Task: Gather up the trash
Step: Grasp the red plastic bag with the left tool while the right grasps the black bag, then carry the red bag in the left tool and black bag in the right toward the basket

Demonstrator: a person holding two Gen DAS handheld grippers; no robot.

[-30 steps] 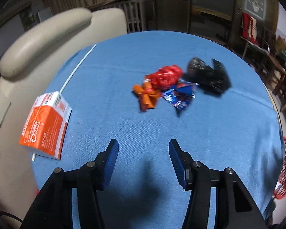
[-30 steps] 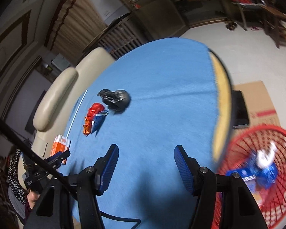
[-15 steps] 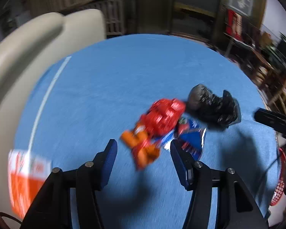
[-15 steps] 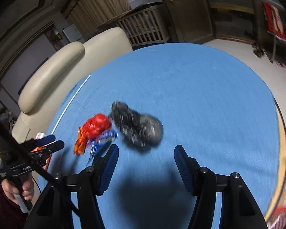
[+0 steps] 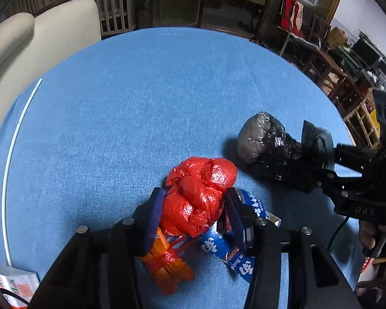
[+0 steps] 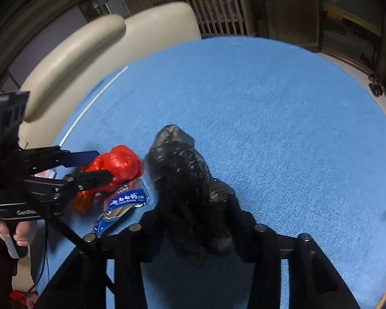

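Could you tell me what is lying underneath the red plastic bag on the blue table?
The red plastic bag, between the left gripper fingers, overlaps an orange wrapper and a blue foil wrapper. Whatever lies directly beneath the bag's middle is hidden.

A matt, nubby blue cloth covers the table under a glossy crinkled red plastic bag, a shiny black plastic bag, a blue wrapper, seemingly foil-lined, and smooth cream upholstery.

Red bag, black bag, plain blue tablecloth.
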